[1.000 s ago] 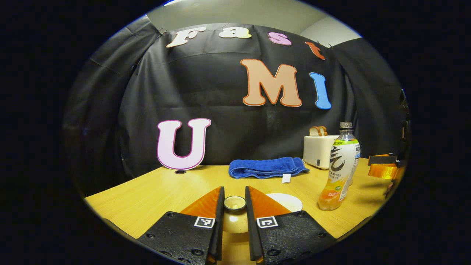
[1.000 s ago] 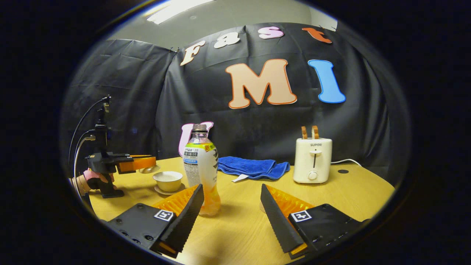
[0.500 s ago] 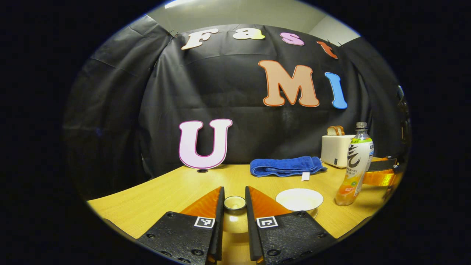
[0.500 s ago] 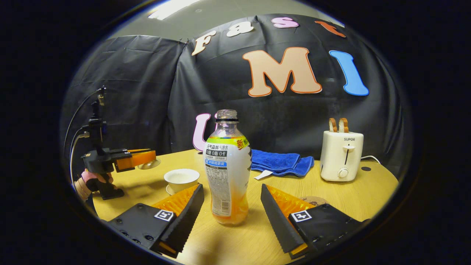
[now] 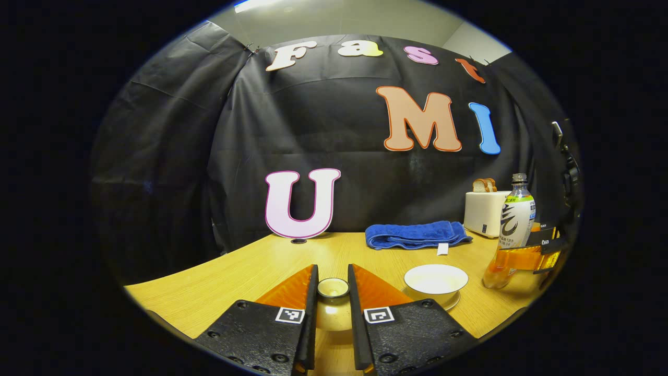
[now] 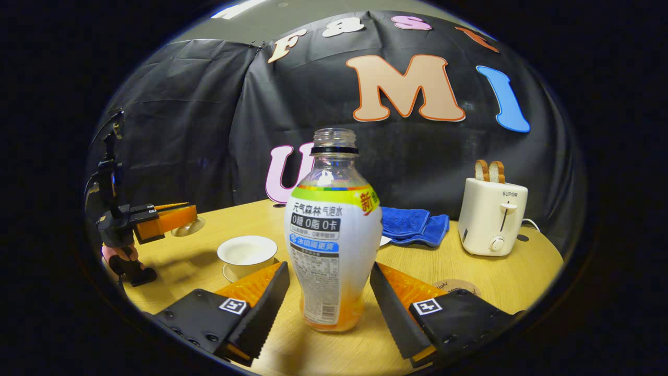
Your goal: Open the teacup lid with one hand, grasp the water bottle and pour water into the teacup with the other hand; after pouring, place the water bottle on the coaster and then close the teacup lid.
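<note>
Our left gripper stays clamped on the lid, held clear of the open teacup. Our right gripper, jaws wide, has closed in until the bottle stands between them on the table, ungripped; squeezing comes next.

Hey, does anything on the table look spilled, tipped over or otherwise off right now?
Nothing stands out. The water bottle stands upright, uncapped, between the open right tongs. The teacup sits uncovered on its saucer; the left tongs hold its lid.
</note>
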{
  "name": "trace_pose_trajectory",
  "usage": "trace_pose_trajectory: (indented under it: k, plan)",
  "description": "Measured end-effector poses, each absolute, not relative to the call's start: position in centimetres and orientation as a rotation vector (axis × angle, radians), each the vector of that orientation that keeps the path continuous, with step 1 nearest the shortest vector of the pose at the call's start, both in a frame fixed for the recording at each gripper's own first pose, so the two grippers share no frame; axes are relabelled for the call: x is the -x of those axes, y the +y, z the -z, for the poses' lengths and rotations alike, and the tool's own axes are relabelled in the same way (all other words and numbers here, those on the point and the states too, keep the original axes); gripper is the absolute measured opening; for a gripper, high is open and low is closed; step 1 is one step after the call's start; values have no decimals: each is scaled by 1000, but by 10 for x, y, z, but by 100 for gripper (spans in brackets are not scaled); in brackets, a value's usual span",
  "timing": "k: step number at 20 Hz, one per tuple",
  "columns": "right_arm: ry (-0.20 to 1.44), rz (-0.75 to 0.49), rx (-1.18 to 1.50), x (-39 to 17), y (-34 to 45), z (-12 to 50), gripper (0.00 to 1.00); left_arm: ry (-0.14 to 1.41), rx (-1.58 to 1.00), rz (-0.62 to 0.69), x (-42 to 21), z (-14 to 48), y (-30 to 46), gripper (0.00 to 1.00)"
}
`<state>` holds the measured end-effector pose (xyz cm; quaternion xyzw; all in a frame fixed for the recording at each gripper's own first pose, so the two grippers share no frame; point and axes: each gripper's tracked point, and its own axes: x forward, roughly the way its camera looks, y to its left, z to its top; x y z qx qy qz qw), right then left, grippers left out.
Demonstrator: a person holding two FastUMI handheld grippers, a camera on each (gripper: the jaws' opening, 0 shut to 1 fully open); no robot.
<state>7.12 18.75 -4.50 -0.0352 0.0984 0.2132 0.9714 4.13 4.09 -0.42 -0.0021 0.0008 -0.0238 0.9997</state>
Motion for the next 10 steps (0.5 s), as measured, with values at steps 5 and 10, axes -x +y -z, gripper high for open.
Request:
trace_pose_trajectory:
  k: [5,10]
  plan:
    - [191,-391,130,-74,184,43,74,3,4,48,-41,3,40,27]
    - [174,-333,240,-73,180,41,66,5,5,47,-40,1,39,27]
